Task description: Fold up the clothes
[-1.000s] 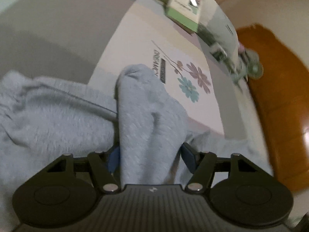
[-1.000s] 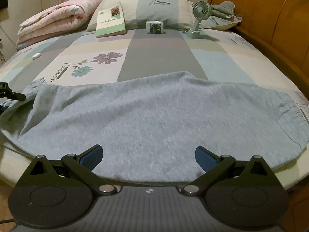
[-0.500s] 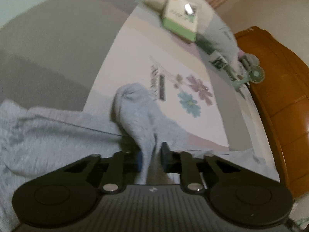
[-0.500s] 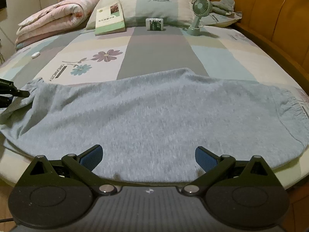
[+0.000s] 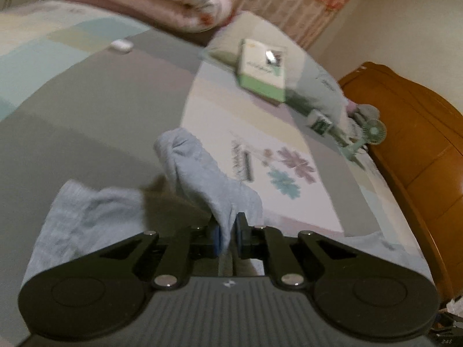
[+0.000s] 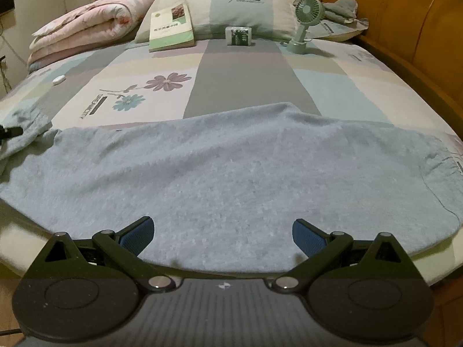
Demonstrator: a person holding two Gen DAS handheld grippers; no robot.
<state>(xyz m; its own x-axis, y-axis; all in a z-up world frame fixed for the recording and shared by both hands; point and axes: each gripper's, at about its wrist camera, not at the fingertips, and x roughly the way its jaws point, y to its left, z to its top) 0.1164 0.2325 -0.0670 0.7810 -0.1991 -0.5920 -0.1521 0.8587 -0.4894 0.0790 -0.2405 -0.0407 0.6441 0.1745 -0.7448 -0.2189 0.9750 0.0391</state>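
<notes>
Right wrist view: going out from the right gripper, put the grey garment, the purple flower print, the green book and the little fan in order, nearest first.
1. Grey garment: spread directly ahead of the open right gripper.
2. Purple flower print: mid-bed, left of centre.
3. Green book and little fan: both up by the pillows, book left, fan right; too close to rank.

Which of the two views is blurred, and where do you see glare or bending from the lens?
Left wrist view: motion blur smears the book, with a white glare spot on its cover, and the fan. Right wrist view: sharp and evenly lit; the fisheye lens bows the bed edges.
</notes>
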